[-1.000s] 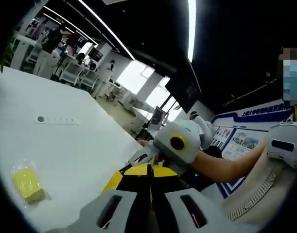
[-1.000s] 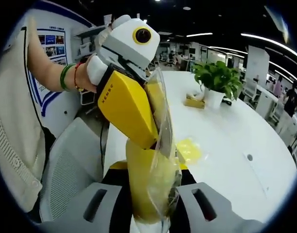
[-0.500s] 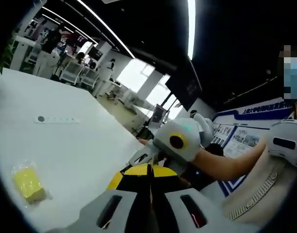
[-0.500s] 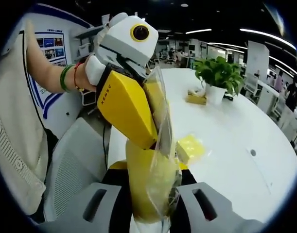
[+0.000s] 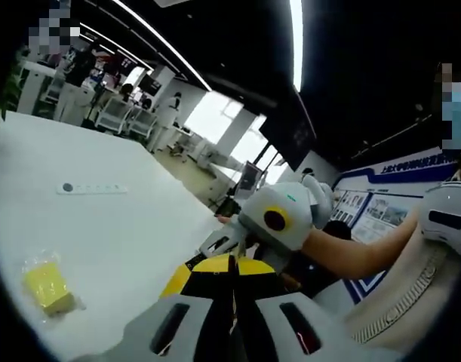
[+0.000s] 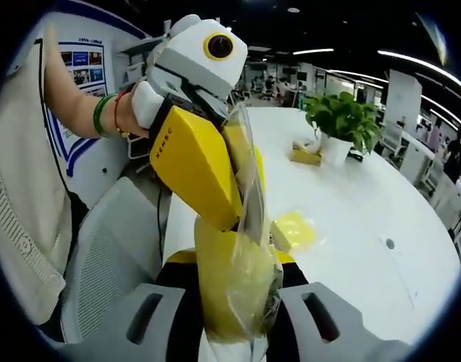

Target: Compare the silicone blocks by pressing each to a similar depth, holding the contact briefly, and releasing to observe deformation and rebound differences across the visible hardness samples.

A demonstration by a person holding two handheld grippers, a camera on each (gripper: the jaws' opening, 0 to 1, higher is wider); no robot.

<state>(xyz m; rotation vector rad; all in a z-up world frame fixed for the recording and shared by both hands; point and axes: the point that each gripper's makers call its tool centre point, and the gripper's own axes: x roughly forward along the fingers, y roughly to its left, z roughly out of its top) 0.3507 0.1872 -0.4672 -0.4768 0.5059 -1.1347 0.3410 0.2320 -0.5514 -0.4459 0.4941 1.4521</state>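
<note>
A yellow silicone block in a clear plastic bag (image 6: 232, 283) stands between the jaws of my right gripper (image 6: 234, 260), which is shut on it. My left gripper (image 6: 224, 219) comes in from the upper left, and its yellow jaws pinch the bag's upper part. In the left gripper view my left gripper (image 5: 232, 262) is shut, with the right gripper (image 5: 278, 220) just beyond its tips. A second bagged yellow block (image 6: 293, 230) lies on the white table (image 6: 351, 219). The left gripper view shows a bagged yellow block (image 5: 47, 286) at the lower left.
A potted plant (image 6: 342, 121) and a small yellow object (image 6: 304, 156) stand at the table's far end. A socket strip (image 5: 91, 188) is set into the table (image 5: 124, 226). A grey mesh chair (image 6: 109, 256) and a person's arm (image 6: 83, 113) are at the left.
Both grippers keep their hold on the bagged block. The views have shifted only slightly with the hands.
</note>
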